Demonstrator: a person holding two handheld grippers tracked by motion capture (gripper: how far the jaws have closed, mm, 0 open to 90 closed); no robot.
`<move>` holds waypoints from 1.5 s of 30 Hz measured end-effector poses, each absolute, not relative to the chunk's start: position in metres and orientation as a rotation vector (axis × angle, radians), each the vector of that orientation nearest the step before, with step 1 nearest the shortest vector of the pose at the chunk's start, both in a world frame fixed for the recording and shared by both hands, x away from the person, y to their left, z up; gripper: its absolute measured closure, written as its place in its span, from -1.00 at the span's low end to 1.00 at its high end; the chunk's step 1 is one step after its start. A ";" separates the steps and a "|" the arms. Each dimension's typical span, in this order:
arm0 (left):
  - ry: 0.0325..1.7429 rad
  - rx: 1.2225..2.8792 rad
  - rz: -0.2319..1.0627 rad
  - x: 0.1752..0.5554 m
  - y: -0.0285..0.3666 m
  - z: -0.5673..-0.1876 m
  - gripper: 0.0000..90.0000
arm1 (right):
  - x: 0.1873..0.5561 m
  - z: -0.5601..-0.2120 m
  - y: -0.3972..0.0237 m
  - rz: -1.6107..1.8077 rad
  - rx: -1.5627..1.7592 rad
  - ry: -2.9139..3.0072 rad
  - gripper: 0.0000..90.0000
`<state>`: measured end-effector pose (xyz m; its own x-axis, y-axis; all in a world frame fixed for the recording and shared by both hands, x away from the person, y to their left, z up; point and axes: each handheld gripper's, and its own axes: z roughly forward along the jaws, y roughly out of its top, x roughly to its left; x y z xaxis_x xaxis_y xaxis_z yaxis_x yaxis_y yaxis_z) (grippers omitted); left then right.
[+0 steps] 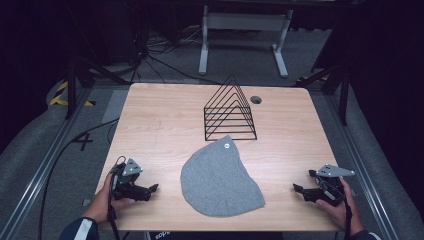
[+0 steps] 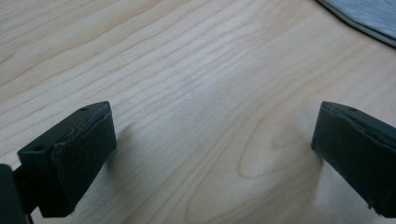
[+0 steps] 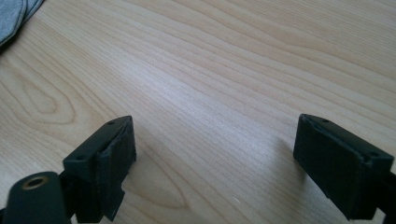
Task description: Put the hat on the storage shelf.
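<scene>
Light wooden bench (image 1: 165,125) with rounded corners, seen from above. Near its middle front, a flat grey felt piece (image 1: 220,177), rounded and tapering to a point at the far end, with a small silver snap (image 1: 226,145) near that tip. Just behind the felt, almost touching its tip, a black wire rack (image 1: 230,111) of triangular frames standing upright. To the right of the rack's peak, a small dark hole (image 1: 256,99) in the bench top.

Left claw (image 1: 150,190) low over the front left of the bench, held in a hand (image 1: 102,200), pointing right toward the felt but well apart from it. In the left gripper view, 2 black pads (image 2: 77,158) spread wide over bare wood, nothing between them, felt edge (image 2: 364,18) at the top right corner.

Right claw (image 1: 299,190) at the front right, held in the other hand (image 1: 340,207), pointing left toward the felt. In the right gripper view, pads (image 3: 109,163) likewise wide apart and empty over wood grain, grey felt (image 3: 14,16) at the top left corner.
</scene>
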<state>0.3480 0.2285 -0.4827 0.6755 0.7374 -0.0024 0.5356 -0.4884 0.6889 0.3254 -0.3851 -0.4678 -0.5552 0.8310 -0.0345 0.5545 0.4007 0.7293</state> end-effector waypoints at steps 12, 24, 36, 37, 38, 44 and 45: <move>0.855 2.195 0.354 0.331 0.208 -0.462 -0.47 | 0.344 -0.458 -0.384 0.920 1.147 2.357 -0.21; 0.404 2.301 0.236 0.318 0.073 -0.442 -0.17 | 0.400 -0.414 -0.283 1.113 0.718 2.465 0.65; 0.227 2.370 0.097 0.313 0.015 -0.467 0.22 | 0.435 -0.454 -0.180 1.010 0.556 2.618 0.82; 0.222 2.369 0.086 0.314 0.018 -0.467 0.27 | 0.437 -0.458 -0.180 1.004 0.564 2.621 0.83; 0.222 2.369 0.086 0.314 0.018 -0.467 0.30 | 0.437 -0.458 -0.182 1.016 0.583 2.627 0.83; 0.275 2.373 0.070 0.324 0.048 -0.466 0.41 | 0.432 -0.456 -0.193 1.004 0.605 2.662 0.83; 0.279 2.384 0.084 0.325 0.054 -0.465 0.41 | 0.429 -0.455 -0.198 0.998 0.604 2.683 0.83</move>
